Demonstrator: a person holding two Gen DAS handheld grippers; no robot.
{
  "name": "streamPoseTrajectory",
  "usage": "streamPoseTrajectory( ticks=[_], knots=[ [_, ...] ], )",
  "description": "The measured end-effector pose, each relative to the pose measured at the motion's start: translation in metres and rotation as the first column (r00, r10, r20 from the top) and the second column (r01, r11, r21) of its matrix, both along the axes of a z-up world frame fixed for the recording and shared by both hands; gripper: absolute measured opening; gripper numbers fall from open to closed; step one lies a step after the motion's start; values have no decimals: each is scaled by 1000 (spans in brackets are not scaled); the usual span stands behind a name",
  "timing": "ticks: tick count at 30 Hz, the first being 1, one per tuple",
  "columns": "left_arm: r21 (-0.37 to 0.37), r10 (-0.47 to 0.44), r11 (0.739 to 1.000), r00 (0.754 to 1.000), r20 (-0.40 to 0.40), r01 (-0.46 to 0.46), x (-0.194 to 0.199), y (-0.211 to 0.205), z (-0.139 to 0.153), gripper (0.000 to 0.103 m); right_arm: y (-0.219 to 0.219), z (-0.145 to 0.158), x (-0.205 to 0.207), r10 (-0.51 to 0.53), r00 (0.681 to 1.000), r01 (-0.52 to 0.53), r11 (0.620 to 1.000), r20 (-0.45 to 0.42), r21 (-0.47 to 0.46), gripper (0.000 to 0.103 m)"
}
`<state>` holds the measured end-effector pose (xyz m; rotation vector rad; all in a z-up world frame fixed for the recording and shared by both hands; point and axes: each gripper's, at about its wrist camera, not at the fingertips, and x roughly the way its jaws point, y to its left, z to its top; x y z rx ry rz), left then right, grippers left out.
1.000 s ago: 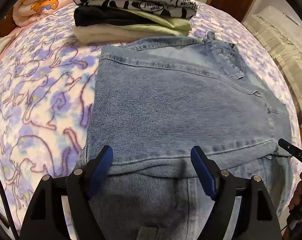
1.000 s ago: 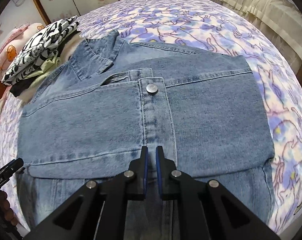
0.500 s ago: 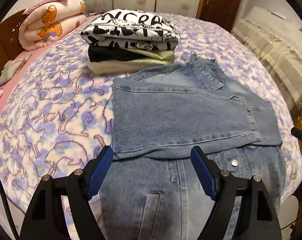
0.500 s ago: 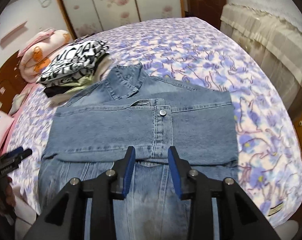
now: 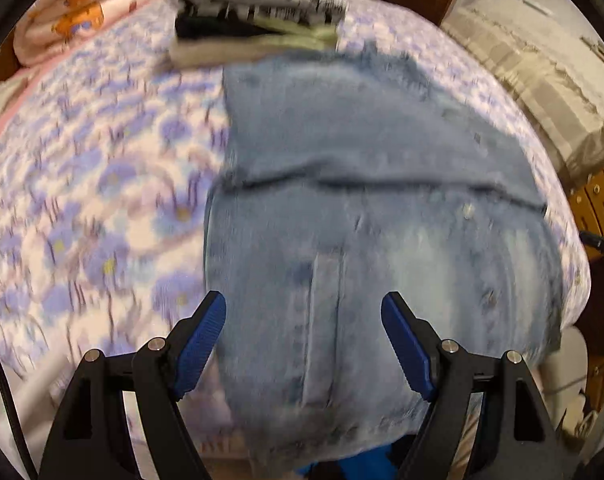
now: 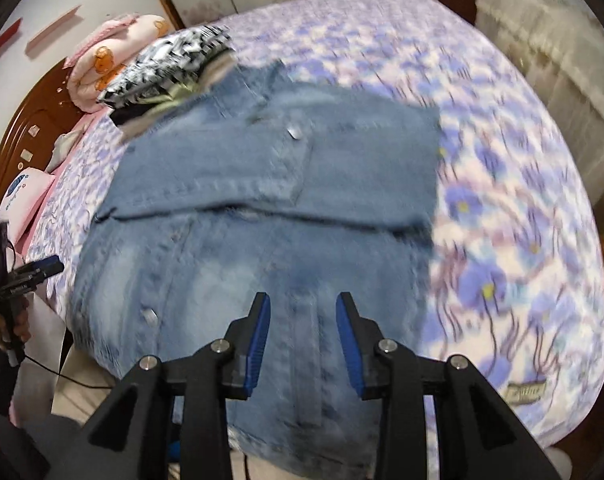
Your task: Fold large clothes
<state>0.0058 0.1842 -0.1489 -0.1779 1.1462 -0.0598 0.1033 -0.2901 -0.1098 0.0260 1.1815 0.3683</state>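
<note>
A blue denim jacket [image 5: 361, 152] lies flat on the flowered bedspread [image 5: 102, 184], its upper part folded down into a band across the chest, its hem hanging over the near bed edge. My left gripper [image 5: 302, 304] hovers over the lower left of the jacket, open wide, with nothing between its pads. In the right wrist view the jacket [image 6: 282, 176] shows a metal button at its placket. My right gripper [image 6: 302, 300] hangs above the lower front, open about a third, holding nothing. Both views are motion-blurred.
A stack of folded clothes [image 5: 258, 4] topped by a black-and-white print sits just behind the jacket's collar. A pink bear-print quilt [image 6: 114, 52] lies by the wooden headboard [image 6: 26, 140]. A beige-covered piece of furniture [image 6: 561, 60] stands to the right of the bed.
Both grippers have drawn back from the folded band toward the jacket's hem and risen. The right jaws, shut a second ago, now stand apart. The left jaws kept their width.
</note>
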Motion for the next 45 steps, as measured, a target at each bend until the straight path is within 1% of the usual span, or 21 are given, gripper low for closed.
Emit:
streamPoseTrajectory(
  ticks=[3, 5, 7, 13, 17, 23, 25, 28, 30, 37, 38, 40, 42, 44, 45],
  knots=[
    [11, 3, 1000, 998, -55, -2, -15, 6, -24, 79, -23, -21, -10, -28, 998, 27, 999, -57, -22, 34],
    [-16, 22, 1000, 995, -96, -24, -26, 13, -40, 79, -35, -33, -17, -41, 995, 39, 999, -87, -23, 34],
    [-46, 37, 998, 992, -122, -43, -34, 17, -50, 79, -47, -46, -27, -50, 991, 50, 999, -125, -3, 34],
    [-108, 54, 992, 989, -136, -69, -56, 30, -64, 79, -61, -75, -54, -34, 977, 51, 996, -213, 73, 34],
    [-135, 53, 988, 989, -138, -72, -67, 33, -69, 79, -63, -88, -69, -26, 972, 42, 997, -234, 63, 34],
    [-150, 24, 988, 989, -147, -46, -68, 36, -79, 79, -76, -99, -82, -58, 963, 85, 992, -263, 89, 35],
    [-156, 13, 987, 988, -153, -37, -68, 33, -83, 79, -80, -103, -84, -61, 959, 97, 988, -276, 118, 36],
    [-158, 4, 987, 987, -159, -29, -67, 29, -87, 79, -79, -110, -85, -53, 953, 98, 986, -298, 135, 41],
    [-163, 1, 986, 987, -158, -27, -67, 28, -88, 79, -79, -115, -86, -49, 950, 97, 985, -308, 143, 42],
    [-194, 16, 980, 988, -155, -46, -68, 36, -96, 79, -81, -126, -89, -42, 940, 117, 972, -339, 204, 47],
    [-194, 18, 980, 988, -155, -48, -68, 36, -96, 79, -80, -126, -89, -39, 940, 117, 970, -339, 212, 49],
    [-191, 15, 981, 987, -159, -46, -67, 34, -95, 79, -74, -128, -90, -22, 940, 103, 970, -341, 221, 50],
    [-189, 10, 981, 987, -163, -42, -67, 31, -95, 79, -69, -128, -89, -6, 943, 80, 974, -332, 210, 50],
    [-184, 2, 982, 986, -166, -33, -67, 25, -95, 79, -67, -126, -89, 9, 946, 60, 978, -325, 200, 49],
    [-185, -4, 982, 986, -168, -28, -68, 21, -95, 79, -66, -126, -89, 16, 946, 51, 979, -323, 197, 47]
  ],
)
